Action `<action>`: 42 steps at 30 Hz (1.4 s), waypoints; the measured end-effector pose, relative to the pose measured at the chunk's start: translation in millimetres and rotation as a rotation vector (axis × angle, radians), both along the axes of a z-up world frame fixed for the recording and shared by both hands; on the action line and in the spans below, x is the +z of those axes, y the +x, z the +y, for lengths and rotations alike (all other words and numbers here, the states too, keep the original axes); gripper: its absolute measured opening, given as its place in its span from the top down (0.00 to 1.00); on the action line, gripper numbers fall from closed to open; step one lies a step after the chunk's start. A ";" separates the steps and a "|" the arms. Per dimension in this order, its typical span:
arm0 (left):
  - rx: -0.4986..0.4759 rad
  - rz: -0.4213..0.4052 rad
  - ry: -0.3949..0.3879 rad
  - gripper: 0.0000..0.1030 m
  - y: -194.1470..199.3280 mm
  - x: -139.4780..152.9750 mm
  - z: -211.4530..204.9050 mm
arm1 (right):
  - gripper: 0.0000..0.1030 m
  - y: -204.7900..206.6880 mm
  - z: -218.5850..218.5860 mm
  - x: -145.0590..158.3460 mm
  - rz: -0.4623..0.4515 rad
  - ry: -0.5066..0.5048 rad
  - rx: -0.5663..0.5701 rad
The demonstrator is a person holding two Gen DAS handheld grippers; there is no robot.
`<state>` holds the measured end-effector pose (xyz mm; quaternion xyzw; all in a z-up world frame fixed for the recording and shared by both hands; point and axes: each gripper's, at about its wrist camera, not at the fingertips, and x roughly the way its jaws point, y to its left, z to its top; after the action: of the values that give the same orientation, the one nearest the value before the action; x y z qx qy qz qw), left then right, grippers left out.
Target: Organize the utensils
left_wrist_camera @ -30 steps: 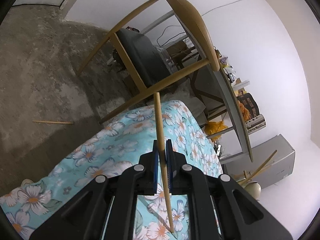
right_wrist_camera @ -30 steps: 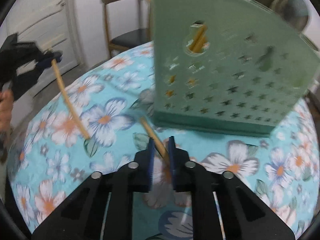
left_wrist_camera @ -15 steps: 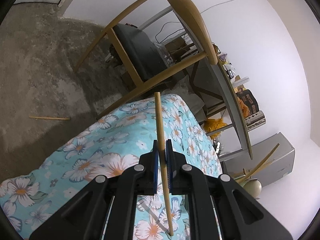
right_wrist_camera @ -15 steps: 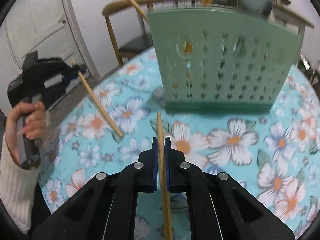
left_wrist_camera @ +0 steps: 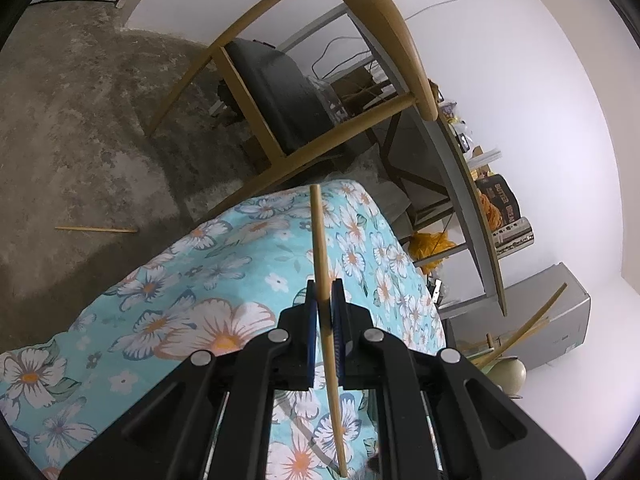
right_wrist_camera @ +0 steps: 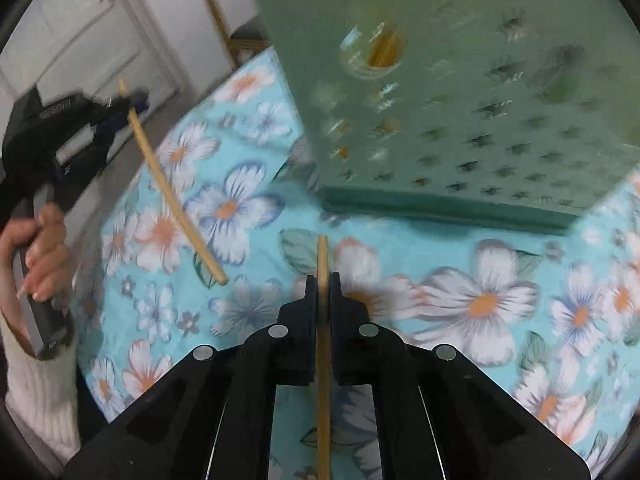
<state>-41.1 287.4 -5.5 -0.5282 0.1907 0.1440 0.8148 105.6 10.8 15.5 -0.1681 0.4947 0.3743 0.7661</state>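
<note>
Chopsticks: one per gripper, both clamped. Left gripper (left_wrist_camera: 325, 312) has its blue pads pressed together on a wooden chopstick (left_wrist_camera: 320, 248), pinched partway along so one end sticks out past the fingers over the table's far edge and the other runs back under the body; in the right wrist view the same stick (right_wrist_camera: 172, 192) hangs diagonally above the tablecloth's left side, off the surface. Right gripper (right_wrist_camera: 323, 292) is pinched tight on a second chopstick (right_wrist_camera: 322, 254), short tip ahead of the fingers, long tail back under the camera. It points steeply down at the floral tablecloth (right_wrist_camera: 480, 300) just in front of the green utensil holder (right_wrist_camera: 460, 92), which stands on the cloth near the table's far side. My read: both sticks are gripped off-centre to leave a free end for dropping into the holder, and the left one is parked clear while the right works close to the holder. Holder already has chopsticks in it, visible through the round hole in its wall (right_wrist_camera: 378, 46). Hard to read: the holder is motion-blurred and its top rim is cut off, so compartments and openings can't be seen. Its contents show only at the left view's right edge (left_wrist_camera: 532, 328). One more chopstick (left_wrist_camera: 96, 229) lies on the floor, well away from the table. A hand (right_wrist_camera: 38, 256) in a white sleeve holds the left gripper's handle.
</note>
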 end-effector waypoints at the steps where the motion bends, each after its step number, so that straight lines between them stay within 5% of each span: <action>1: 0.004 -0.009 0.007 0.94 -1.9 2.2 -0.1 | 0.96 -2.8 -8.8 8.0 -0.025 0.040 -0.024; 5: -0.022 -0.055 0.129 0.94 -7.1 25.2 -10.5 | 0.96 -17.1 -47.8 43.8 -0.028 0.266 -0.110; 7: -0.040 -0.094 0.210 0.95 -12.3 42.0 -22.2 | 0.96 -26.6 -66.9 70.6 -0.104 0.345 -0.145; 11: -0.098 -0.177 0.247 0.95 -29.6 62.6 -44.6 | 0.96 -25.8 -84.2 119.4 -0.223 0.462 -0.185; 14: -0.131 -0.240 0.280 0.95 -38.3 83.3 -61.1 | 0.96 -20.5 -93.5 144.3 -0.232 0.577 -0.204; 20: -0.137 -0.367 0.445 0.95 -36.8 151.2 -89.2 | 0.96 -0.8 -103.0 184.0 -0.268 0.715 -0.211; 25: -0.147 -0.388 0.604 0.95 -6.8 194.8 -106.7 | 0.96 5.4 -113.3 199.6 -0.285 0.797 -0.220; 31: -0.155 -0.372 0.627 0.95 49.0 195.6 -114.4 | 0.96 6.9 -133.6 202.2 -0.299 0.840 -0.249; 42: -0.287 -0.267 0.709 0.94 95.9 138.8 -160.5 | 0.96 14.6 -144.5 199.7 -0.295 0.875 -0.266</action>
<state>54.7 126.9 133.3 -0.1964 0.0935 0.0157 0.9759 120.2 -133.6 215.2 0.1836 0.1940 0.4183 0.8681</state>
